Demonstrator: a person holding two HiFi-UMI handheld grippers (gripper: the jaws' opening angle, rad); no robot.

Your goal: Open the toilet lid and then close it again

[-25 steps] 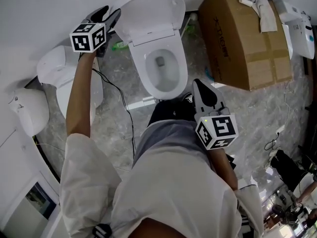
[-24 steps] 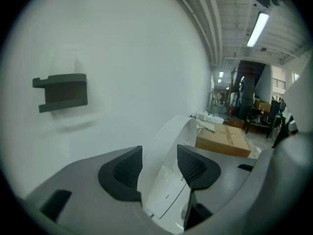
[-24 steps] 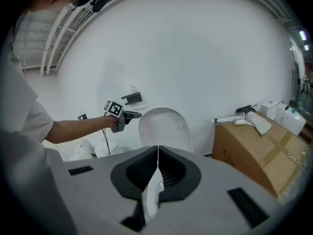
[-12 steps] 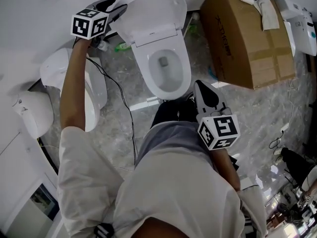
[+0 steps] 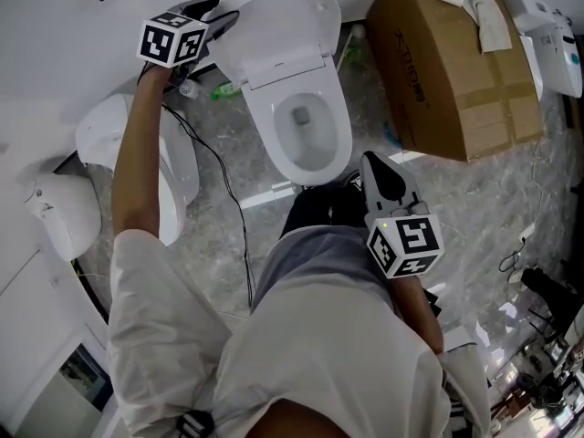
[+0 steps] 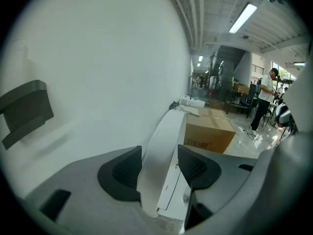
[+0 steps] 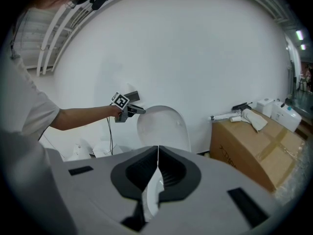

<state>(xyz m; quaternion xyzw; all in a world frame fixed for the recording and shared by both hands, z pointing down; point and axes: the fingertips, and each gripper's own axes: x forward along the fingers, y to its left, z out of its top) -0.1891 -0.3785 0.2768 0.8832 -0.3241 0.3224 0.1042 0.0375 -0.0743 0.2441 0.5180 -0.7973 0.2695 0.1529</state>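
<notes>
The white toilet (image 5: 306,126) stands open, its lid (image 5: 283,21) upright against the wall. My left gripper (image 5: 219,16) is at the lid's upper left edge. In the left gripper view the lid (image 6: 164,151) fills the gap between the two dark pads of the left gripper (image 6: 159,168), and both pads touch it. Those jaws have just been opening a little with the lid between them. My right gripper (image 5: 374,167) hangs in front of the bowl, shut and empty. From the right gripper (image 7: 157,153) I see the lid (image 7: 161,126) and the left gripper (image 7: 134,110) at its edge.
A big cardboard box (image 5: 456,62) stands right of the toilet, with a white unit (image 5: 552,44) beyond it. Other white toilets (image 5: 119,135) sit at the left. A black cable (image 5: 219,181) runs over the marbled floor. A green bottle (image 5: 224,88) lies by the wall.
My left gripper has moved up and to the right along the lid's edge and rolled, so the lid's rim now sits between its jaws. The right gripper has stayed put.
</notes>
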